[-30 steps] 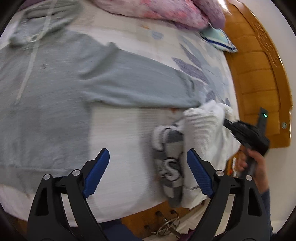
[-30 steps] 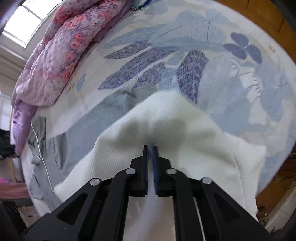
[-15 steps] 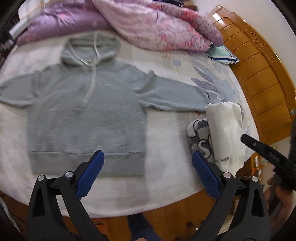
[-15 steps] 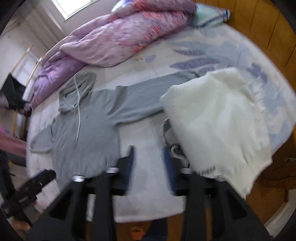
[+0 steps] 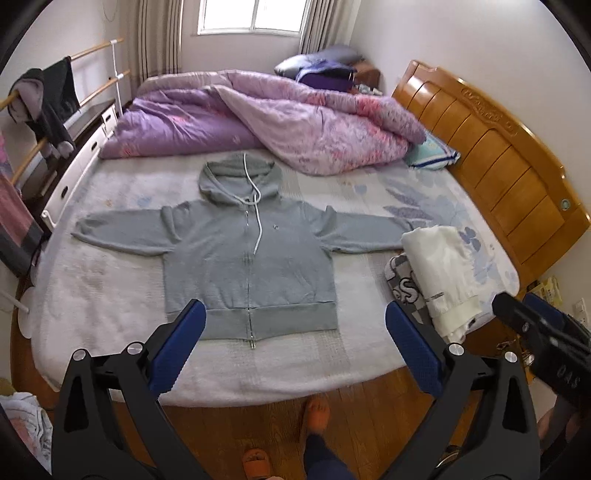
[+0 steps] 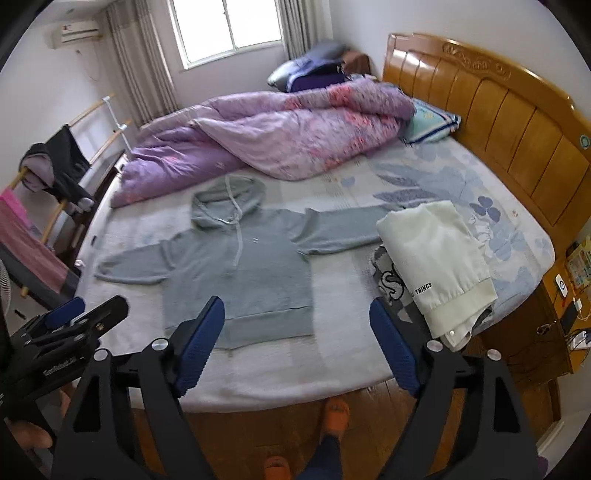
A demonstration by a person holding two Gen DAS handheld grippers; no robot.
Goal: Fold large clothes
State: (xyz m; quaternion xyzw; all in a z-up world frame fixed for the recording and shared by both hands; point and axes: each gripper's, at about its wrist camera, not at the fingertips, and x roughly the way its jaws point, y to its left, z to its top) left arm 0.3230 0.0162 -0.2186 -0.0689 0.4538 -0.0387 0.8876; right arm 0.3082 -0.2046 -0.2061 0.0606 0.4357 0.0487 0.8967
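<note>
Both the left gripper (image 5: 293, 356) and right gripper (image 6: 297, 343) are held agape, empty; the centre-frame grey hoodie (image 5: 249, 254) could be bunched if its hem were pinched unevenly.

Bedroom with a wooden bed and daylight

Ahead of the fingers, a window (image 5: 248, 15) lights pale walls; a carved headboard (image 5: 491, 155) stands right, a purple quilt (image 5: 266, 122) lies beyond, wooden floor (image 5: 236, 428) below.

Partly hidden: patterned grey-white garment (image 6: 388, 284) under the folded white garment (image 6: 436, 258) at right of frame, hoodie's (image 5: 251, 254) right cuff behind that stack; person's legs cut off at bottom edge.
</note>
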